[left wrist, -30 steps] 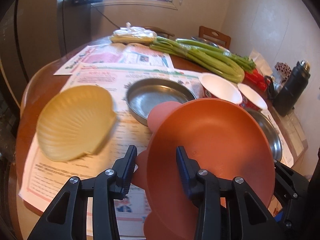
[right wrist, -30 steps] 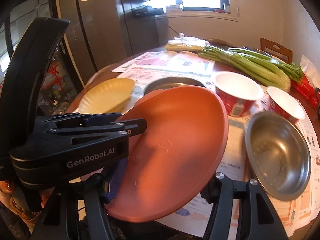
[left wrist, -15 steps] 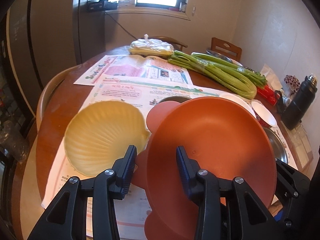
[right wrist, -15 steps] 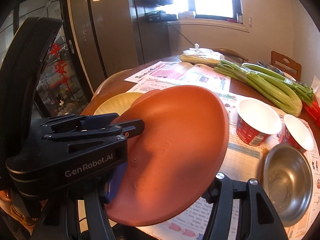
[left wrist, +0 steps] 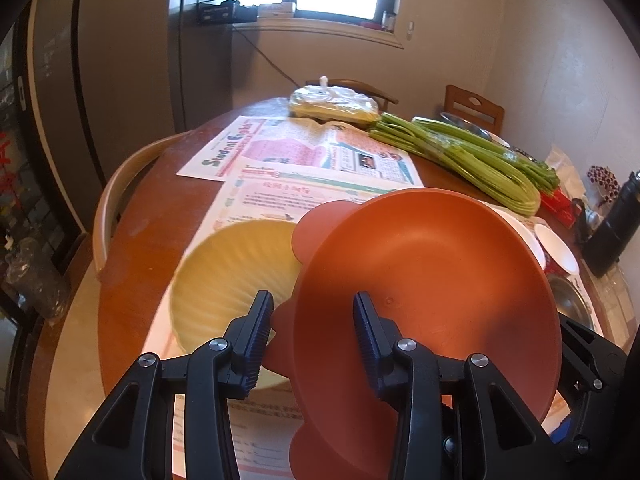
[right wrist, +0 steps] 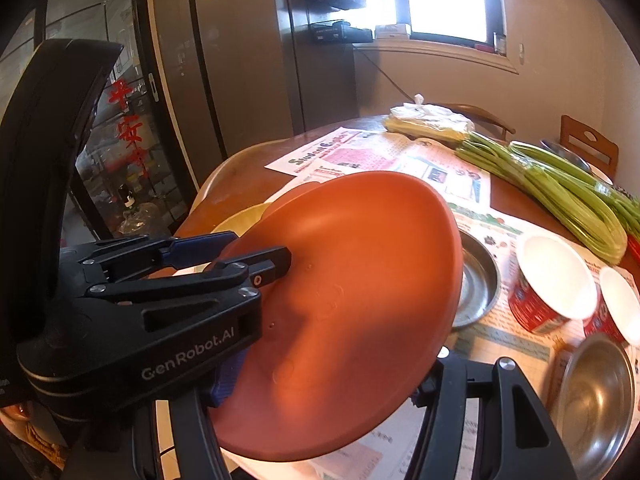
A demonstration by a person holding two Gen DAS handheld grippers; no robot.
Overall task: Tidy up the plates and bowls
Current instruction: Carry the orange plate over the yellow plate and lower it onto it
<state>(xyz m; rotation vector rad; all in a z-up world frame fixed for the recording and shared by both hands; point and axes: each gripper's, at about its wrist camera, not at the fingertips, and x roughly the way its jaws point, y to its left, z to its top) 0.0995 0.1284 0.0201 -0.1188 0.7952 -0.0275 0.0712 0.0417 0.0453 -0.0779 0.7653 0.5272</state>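
Note:
An orange plate [left wrist: 420, 280] with small rounded ears hangs tilted above the table, held from two sides. My left gripper [left wrist: 314, 332] is shut on its near rim, one pad inside the dish and one behind an ear. In the right wrist view the plate's underside [right wrist: 352, 280] fills the middle, with my right gripper [right wrist: 320, 392] shut across its lower edge and the left gripper [right wrist: 248, 254] clamped on its left rim. A yellow shell-shaped plate [left wrist: 232, 280] lies on the newspaper, partly hidden under the orange plate's left side.
A shallow steel dish [right wrist: 476, 280], two red paper cups [right wrist: 552, 284] and a steel bowl [right wrist: 596, 392] stand to the right. Celery [left wrist: 472, 156], a bagged bundle [left wrist: 332, 104] and a black flask [left wrist: 616, 232] lie farther back. A chair back [left wrist: 116, 184] curves at the table's left edge.
Both grippers have carried the orange plate leftward, and it now overlaps the yellow shell plate. In the left wrist view the shallow steel dish has dropped out of sight behind it.

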